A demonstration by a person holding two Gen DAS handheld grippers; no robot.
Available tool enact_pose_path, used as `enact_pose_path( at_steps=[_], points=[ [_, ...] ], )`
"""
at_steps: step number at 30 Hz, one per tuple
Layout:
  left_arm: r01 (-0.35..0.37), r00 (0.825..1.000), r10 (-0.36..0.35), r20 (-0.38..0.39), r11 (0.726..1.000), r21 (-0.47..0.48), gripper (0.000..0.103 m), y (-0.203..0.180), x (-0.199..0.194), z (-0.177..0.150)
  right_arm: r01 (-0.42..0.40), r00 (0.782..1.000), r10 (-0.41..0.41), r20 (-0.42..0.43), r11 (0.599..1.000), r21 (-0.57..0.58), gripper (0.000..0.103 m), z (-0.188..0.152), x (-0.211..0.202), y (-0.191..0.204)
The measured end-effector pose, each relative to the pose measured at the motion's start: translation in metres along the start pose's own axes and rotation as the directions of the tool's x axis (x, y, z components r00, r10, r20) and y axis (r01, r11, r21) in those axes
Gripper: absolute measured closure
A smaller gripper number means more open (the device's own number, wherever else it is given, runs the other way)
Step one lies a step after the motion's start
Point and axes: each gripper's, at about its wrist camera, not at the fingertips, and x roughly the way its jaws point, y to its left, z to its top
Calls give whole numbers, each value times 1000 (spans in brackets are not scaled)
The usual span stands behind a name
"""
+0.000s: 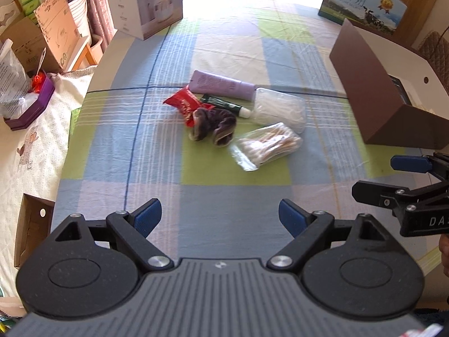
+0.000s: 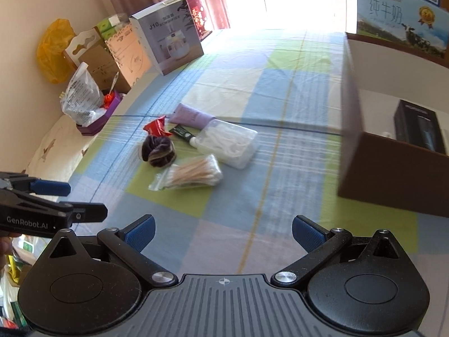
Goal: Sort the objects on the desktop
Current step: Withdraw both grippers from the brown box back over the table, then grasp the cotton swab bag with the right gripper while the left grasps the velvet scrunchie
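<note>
My left gripper (image 1: 220, 220) and right gripper (image 2: 223, 234), jaws spread and empty, face the scrunchie (image 1: 214, 123), swab bag (image 1: 266, 144) and brown box (image 1: 376, 95).

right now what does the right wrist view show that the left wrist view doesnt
Only the right wrist view shows the yellow plastic bag by the wall and the black box inside the brown box. Only the left wrist view shows the open cardboard box beside the table. Both share the purple tube, the scrunchie and the cotton swab bag.
</note>
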Motion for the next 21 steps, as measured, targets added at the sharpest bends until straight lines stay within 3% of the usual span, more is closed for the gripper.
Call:
enact_pose_path(
  at_steps=[9, 16, 17, 19, 21],
  points=[
    [-9, 1000, 9, -1, 1000, -5, 15, 29, 18, 11, -4, 1000, 4, 20, 1000, 13, 2, 13, 34, 19],
    [-8, 1000, 8, -5, 1000, -8, 15, 43, 31, 19, -20, 998, 23, 59, 999, -43, 3, 23, 55, 25],
    [-8, 1000, 8, -7, 1000, -9, 15, 45, 33, 20, -24, 998, 28, 64, 998, -57, 5, 24, 58, 26],
    [-12, 1000, 12, -12, 1000, -13, 15, 50, 38, 22, -22, 997, 28, 68, 996, -82, 21, 27, 64, 26],
    [-16, 1000, 16, -16, 1000, -16, 15, 54, 43, 25, -33, 997, 39, 61, 995, -99, 30, 30, 71, 26]
  ],
)
